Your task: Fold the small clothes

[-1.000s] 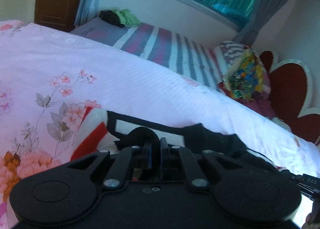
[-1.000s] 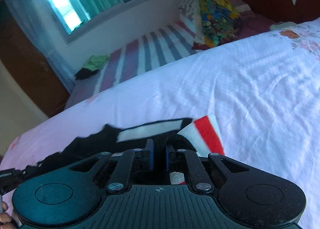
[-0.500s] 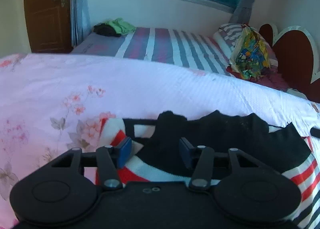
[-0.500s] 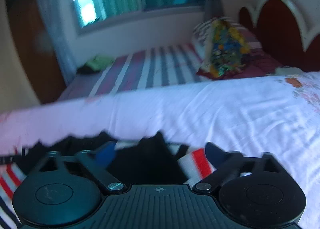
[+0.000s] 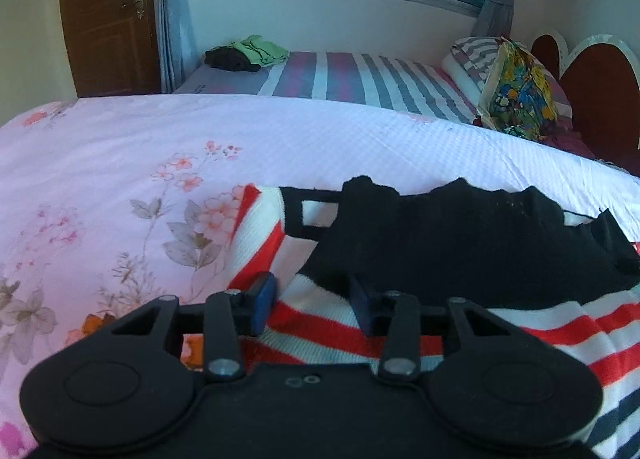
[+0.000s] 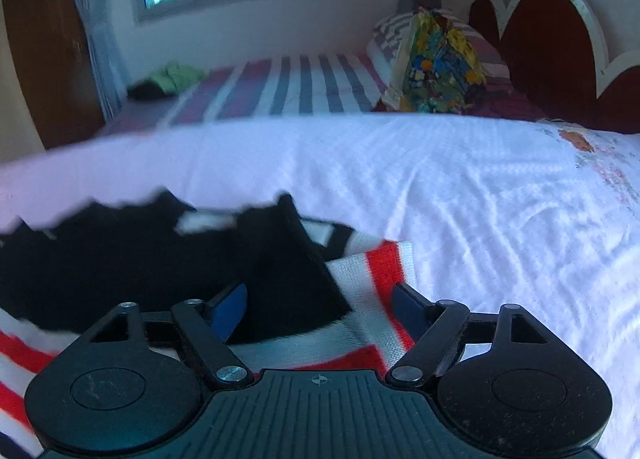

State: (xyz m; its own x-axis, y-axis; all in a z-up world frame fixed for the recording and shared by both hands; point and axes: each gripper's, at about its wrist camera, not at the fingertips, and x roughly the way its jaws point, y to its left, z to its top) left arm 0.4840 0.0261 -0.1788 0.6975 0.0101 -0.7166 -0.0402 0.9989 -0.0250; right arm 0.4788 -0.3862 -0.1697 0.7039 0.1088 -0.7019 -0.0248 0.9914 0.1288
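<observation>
A small garment with red, white and black stripes and a black folded-over part (image 5: pixel 460 243) lies on the pink floral bedsheet (image 5: pixel 120 179). My left gripper (image 5: pixel 312 305) is open, its blue-padded fingers just above the garment's left striped part, holding nothing. In the right wrist view the same garment (image 6: pixel 200 259) lies on the sheet (image 6: pixel 480 199). My right gripper (image 6: pixel 320 309) is open wide over the garment's right edge, empty.
A second bed with a striped sheet (image 5: pixel 360 79) stands beyond, with green and dark clothes (image 5: pixel 248 53) at its foot and a colourful bag (image 5: pixel 516 95) near the pillows. A red heart-shaped headboard (image 5: pixel 592 99) is at the right, a wooden door (image 5: pixel 104 19) at the left.
Both grippers were shut on the garment's edge one second ago; they opened and let it go. The garment now lies folded over on the bed, and both grippers have drawn back slightly.
</observation>
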